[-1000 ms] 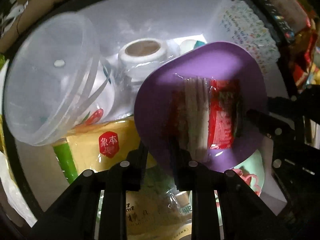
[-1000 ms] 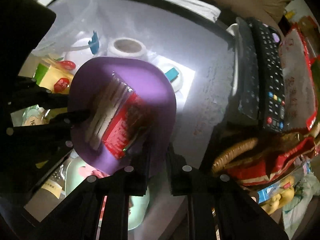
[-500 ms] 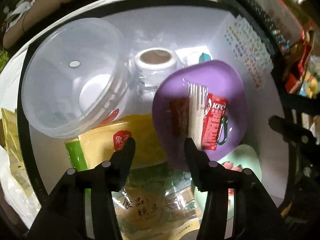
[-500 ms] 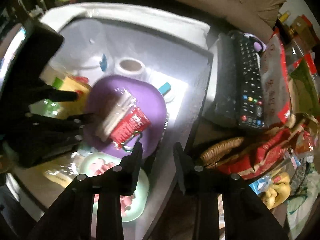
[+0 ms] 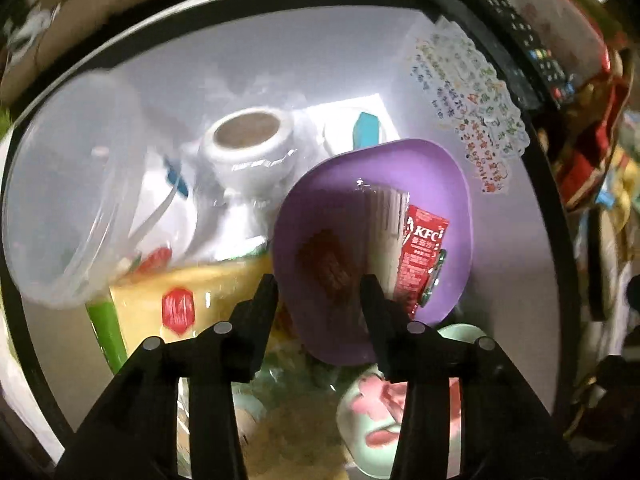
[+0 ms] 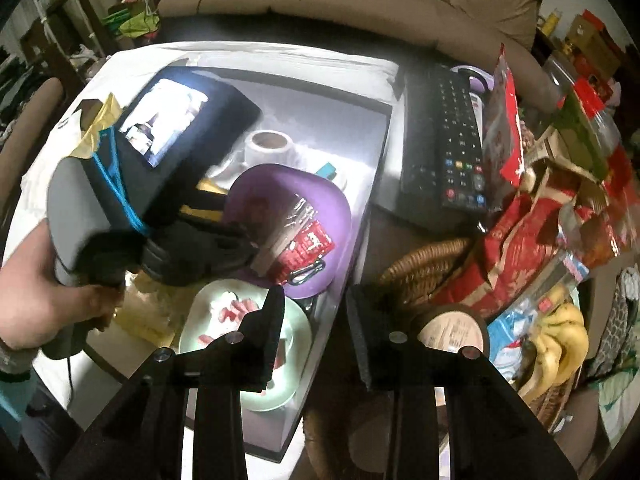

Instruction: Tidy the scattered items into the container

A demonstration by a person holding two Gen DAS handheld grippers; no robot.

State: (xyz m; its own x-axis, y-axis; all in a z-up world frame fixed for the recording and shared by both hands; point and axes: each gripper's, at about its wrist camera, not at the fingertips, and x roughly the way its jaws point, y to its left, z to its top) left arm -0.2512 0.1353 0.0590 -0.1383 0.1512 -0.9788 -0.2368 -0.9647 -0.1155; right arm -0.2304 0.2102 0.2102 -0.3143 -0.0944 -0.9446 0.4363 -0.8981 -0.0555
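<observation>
Progress looks well along: container, a white bin w/ dark rim, already holds a purple dish carrying a red KFC sachet, a wrapped bundle of pale sticks and a small green clip, plus a tape roll, a clear tub, a yellow packet and a mint plate w/ pink print. Left gripper hangs over the near edge of the dish, jaws opening, nothing pinched btwn them; the dish sits below and looks let go. Right gripper is up above the bin's corner, jaws apart and empty, its fingers straddling the rim area w/o touching anything I can see. A hand grips the left tool's handle. Left to do, prob.: stuff outside the bin – black remote, red snack bags, brown-capped jar near a wicker basket, bananas. Can't tell which of those count as scattered items.
</observation>
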